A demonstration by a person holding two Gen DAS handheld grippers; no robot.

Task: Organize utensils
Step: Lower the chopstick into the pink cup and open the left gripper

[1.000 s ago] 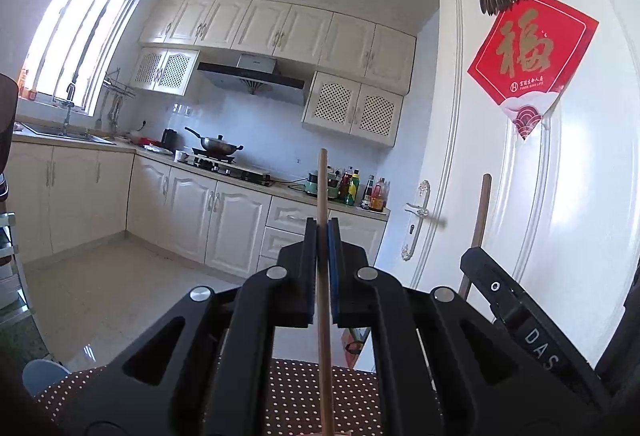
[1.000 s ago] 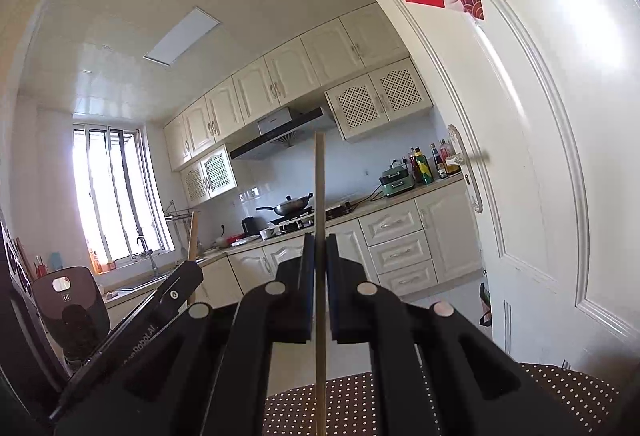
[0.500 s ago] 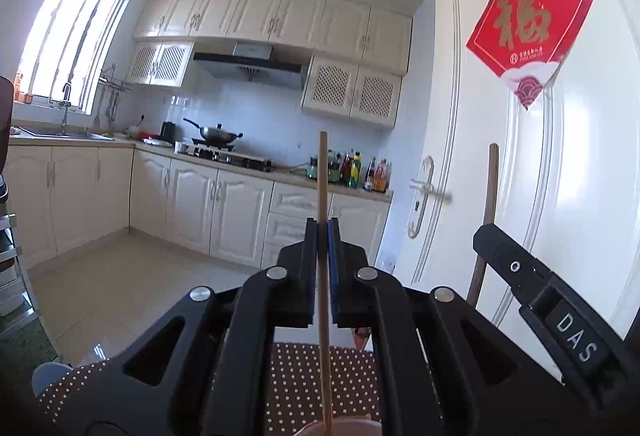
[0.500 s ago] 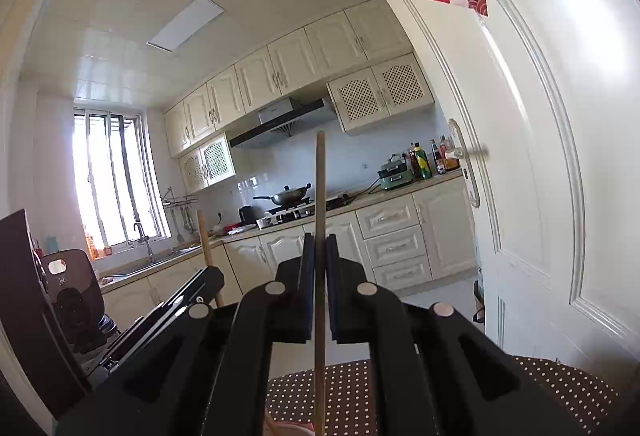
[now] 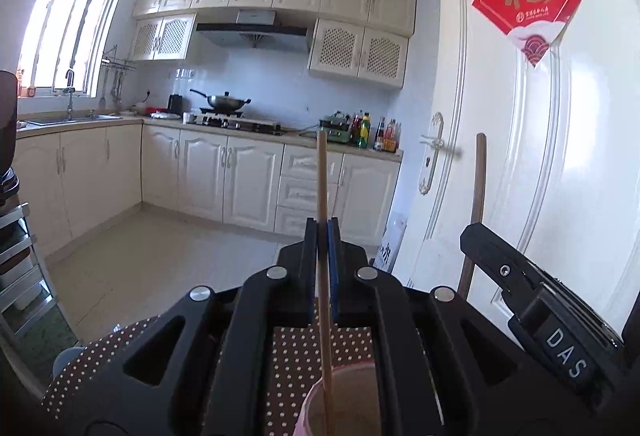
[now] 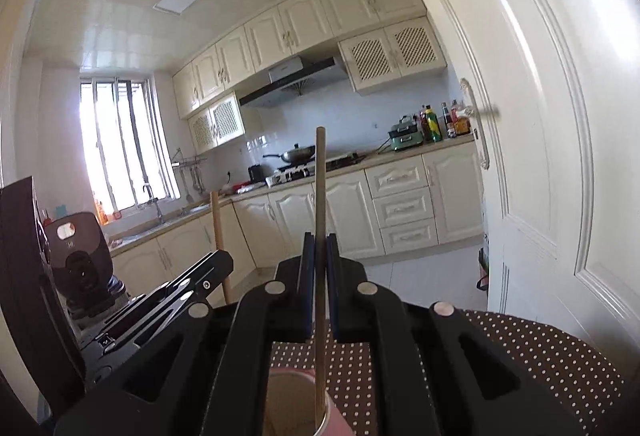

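My left gripper is shut on a pale wooden chopstick held upright; its lower end reaches into a pink cup just below the jaws. My right gripper is shut on a darker wooden chopstick, also upright, with its lower end inside the same pink cup. Each gripper shows in the other's view: the right one with its dark chopstick, the left one with its pale chopstick.
The cup stands on a brown tablecloth with white dots, also in the right wrist view. A white door stands close on the right. Kitchen cabinets lie beyond. A dark appliance stands at the left.
Both grippers have come down with their chopsticks. The pink cup has come into view beneath them and the chopstick ends now reach into it.
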